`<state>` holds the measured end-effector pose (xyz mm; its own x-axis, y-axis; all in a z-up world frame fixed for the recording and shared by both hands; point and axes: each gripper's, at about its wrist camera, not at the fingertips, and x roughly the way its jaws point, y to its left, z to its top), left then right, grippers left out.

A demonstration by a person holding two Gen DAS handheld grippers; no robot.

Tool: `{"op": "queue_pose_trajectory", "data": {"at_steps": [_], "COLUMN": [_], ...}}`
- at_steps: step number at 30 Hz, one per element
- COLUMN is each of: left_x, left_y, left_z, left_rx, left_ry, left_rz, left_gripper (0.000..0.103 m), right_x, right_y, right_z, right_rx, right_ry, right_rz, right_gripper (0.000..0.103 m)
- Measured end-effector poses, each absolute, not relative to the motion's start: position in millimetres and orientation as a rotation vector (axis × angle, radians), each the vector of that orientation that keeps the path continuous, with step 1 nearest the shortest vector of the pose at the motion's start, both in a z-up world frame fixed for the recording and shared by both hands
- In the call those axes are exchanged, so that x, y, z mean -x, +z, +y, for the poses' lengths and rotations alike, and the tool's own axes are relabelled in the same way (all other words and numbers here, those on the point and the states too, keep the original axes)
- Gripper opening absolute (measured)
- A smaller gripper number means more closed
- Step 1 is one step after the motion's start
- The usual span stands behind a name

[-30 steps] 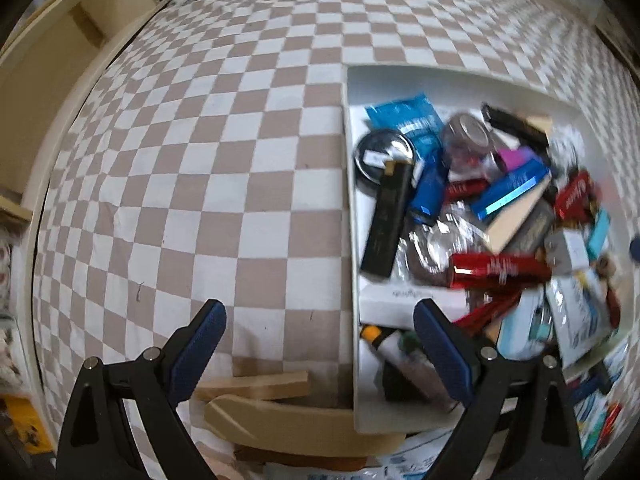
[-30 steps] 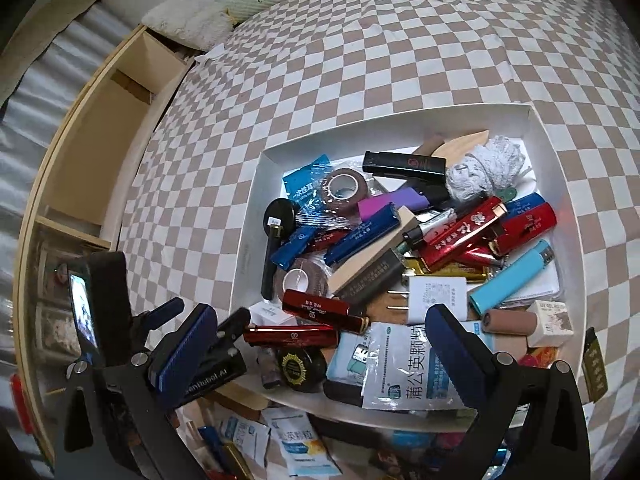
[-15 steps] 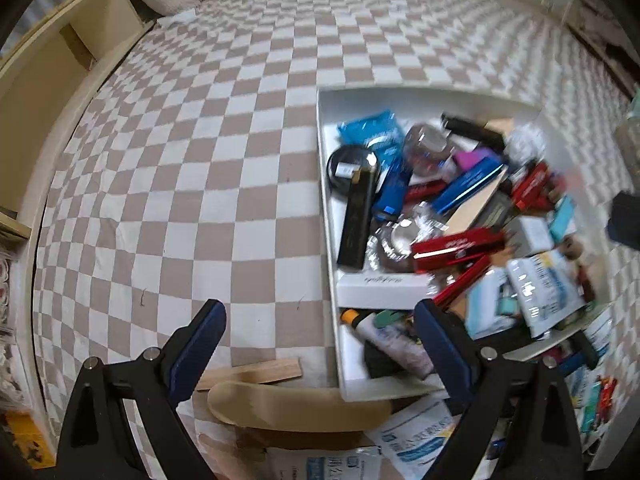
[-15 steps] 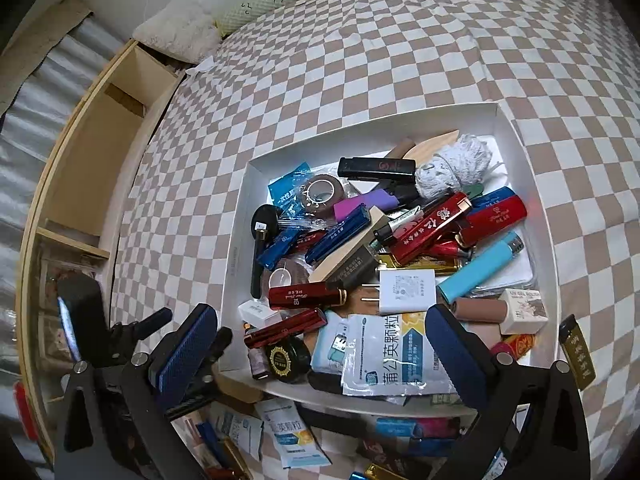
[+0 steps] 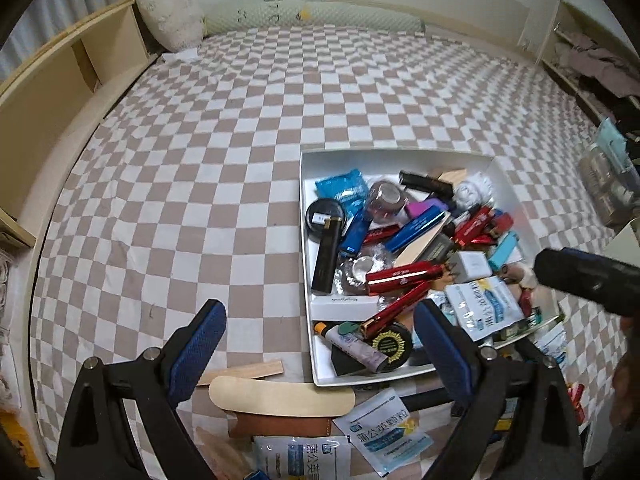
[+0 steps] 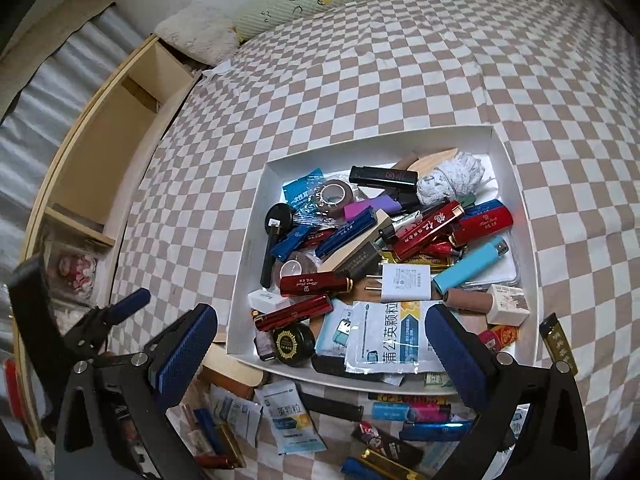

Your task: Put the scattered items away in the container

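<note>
Hovering over the checkered bedcover [image 5: 200, 152], the left gripper [image 5: 316, 344] has its blue pads spread wide with nothing between them; the near left corner of the white box [image 5: 306, 264] shows in the gap. The right gripper [image 6: 320, 344] is likewise spread and empty, above the box's near rim [image 6: 384, 376].

The box sits on the cover with its left wall square to a broad bare stretch of checks that runs to the wooden shelf unit [image 5: 60, 92] on the left and to the long bolster [image 5: 320, 16] at the far end. On the right, a strip of cover separates the box from a shelf edge with clothes [image 5: 600, 68]. The box is heaped nearly to its walls: red tubes [image 6: 316, 282], blue cases [image 6: 346, 232], a light-blue lighter [image 6: 470, 266], a white plug [image 6: 406, 282], a tape roll [image 6: 334, 196], a black bar [image 6: 382, 176].

Along the near rim, still outside, lie a flat wooden spatula [image 5: 280, 394], a thin wooden strip [image 5: 248, 370], sachets [image 6: 290, 416] and several lighters [image 6: 408, 412].

Readable writing: a sachet [image 6: 394, 332] half over the near rim carries large Chinese characters, 蒲公英颗粒; the same characters appear on a loose sachet [image 5: 384, 436] in the left view. A round black tin [image 6: 292, 342] bears a gold seal, its text too small to read.
</note>
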<state>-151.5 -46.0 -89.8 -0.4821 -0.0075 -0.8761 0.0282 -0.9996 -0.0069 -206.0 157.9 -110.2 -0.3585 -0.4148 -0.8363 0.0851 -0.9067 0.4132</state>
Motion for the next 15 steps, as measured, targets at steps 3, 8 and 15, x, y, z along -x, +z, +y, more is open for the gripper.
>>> {"op": "queue_pose_trajectory", "data": {"at_steps": [3,8,15], "left_x": [144.6,134.7,121.3], "left_y": [-72.8,-50.3,-29.3], "left_z": [-50.3,-55.5,-53.9], "left_rx": [-1.527,-1.433,-1.336], "left_ry": [-2.722,-2.774,-2.854], "left_rz": [0.075,0.156,0.207], "left_gripper": [0.095,0.095,0.096], "right_x": [201.2,192.1,176.0], "right_y": [-102.7,-88.3,-70.4], "right_z": [157.1,158.2,157.7], "right_rx": [-1.543,-1.501,-1.434], "right_ry": [-2.351,-2.402,-2.483], "right_rz": [-0.406,-0.363,-0.266], "right_gripper": [0.103,0.103,0.103]}}
